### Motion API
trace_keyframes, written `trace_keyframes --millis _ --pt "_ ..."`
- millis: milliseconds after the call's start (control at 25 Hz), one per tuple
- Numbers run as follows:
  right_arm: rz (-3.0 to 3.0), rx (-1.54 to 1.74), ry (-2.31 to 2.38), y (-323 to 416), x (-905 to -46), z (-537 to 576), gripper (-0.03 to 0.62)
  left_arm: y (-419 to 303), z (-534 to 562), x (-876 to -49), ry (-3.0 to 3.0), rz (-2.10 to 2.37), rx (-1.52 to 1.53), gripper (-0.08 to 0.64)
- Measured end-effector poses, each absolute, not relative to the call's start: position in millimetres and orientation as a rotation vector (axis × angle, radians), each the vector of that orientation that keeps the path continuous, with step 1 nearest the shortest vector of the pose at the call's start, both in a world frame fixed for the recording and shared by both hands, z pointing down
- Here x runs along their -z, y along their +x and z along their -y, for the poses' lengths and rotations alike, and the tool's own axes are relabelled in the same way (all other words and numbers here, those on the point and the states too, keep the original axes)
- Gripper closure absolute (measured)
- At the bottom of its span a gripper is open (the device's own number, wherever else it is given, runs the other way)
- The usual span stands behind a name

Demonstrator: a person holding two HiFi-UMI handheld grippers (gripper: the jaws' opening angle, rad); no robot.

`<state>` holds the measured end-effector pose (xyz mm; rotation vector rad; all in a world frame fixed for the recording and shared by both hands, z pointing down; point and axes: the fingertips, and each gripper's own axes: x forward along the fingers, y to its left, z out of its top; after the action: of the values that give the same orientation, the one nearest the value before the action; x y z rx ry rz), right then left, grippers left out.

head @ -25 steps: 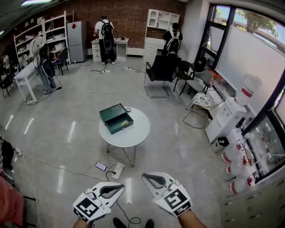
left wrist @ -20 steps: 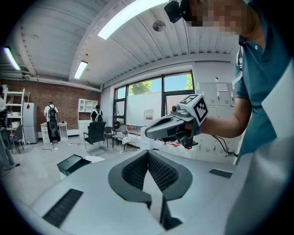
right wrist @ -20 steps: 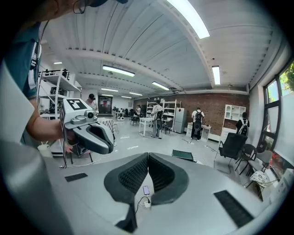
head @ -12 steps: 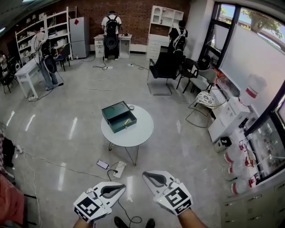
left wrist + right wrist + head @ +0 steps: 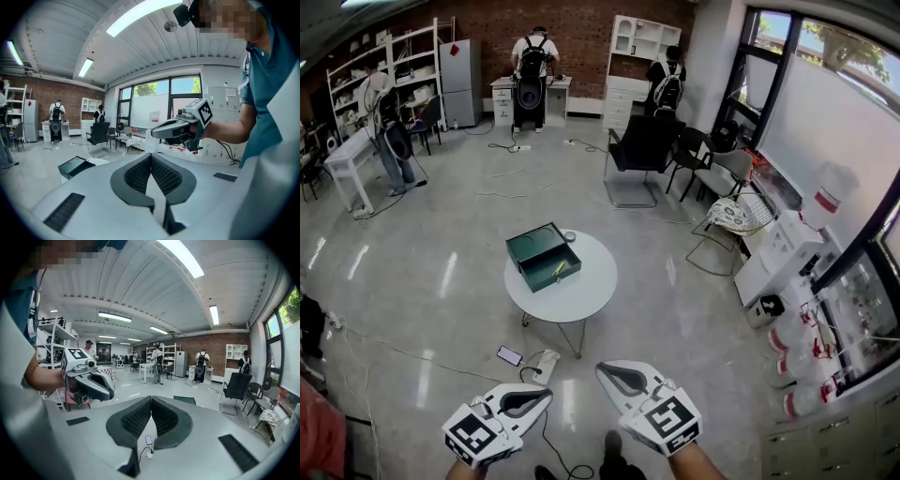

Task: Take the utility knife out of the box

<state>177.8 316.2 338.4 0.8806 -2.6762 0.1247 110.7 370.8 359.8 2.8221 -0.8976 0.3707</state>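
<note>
A dark green box (image 5: 544, 255) lies open on a round white table (image 5: 581, 298) in the middle of the room. A small yellow item, likely the utility knife (image 5: 560, 269), lies inside it. Both grippers hang far short of the table at the bottom of the head view. My left gripper (image 5: 547, 395) is shut with nothing in it, its pads (image 5: 140, 172) meeting at the tip. Beside it, my right gripper (image 5: 601, 369) is also shut and empty. The left gripper view shows the box (image 5: 74, 166) low at left, and the right gripper view shows the box (image 5: 186, 400) just past the jaws.
A phone (image 5: 509, 355) and a power strip (image 5: 542, 364) with cables lie on the floor between me and the table. A black chair (image 5: 639, 148) stands beyond it. Cabinets and water bottles (image 5: 802, 375) line the right wall. People stand at the far desks.
Both grippers stay shut and empty. The left one now sits slightly lower and further left in the head view, and the table has shifted a little downward.
</note>
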Motion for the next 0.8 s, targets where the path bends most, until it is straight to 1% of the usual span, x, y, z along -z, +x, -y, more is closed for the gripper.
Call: trace_keyframes --millis 120,360,800 --pt "2.694 -0.121 0.814 185 -348 -290 0.554 115 -345 -362 2.801 0.987 -0.384 0.541" --pt "2.735 -0.069 0.706 204 -340 -235 0.554 132 -308 -347 2.771 1.128 -0.401 0.541" --pt "2.759 -0.068 0.566 192 -350 -174 0.554 126 -245 -354 2.681 1.248 -0.397 0.541"
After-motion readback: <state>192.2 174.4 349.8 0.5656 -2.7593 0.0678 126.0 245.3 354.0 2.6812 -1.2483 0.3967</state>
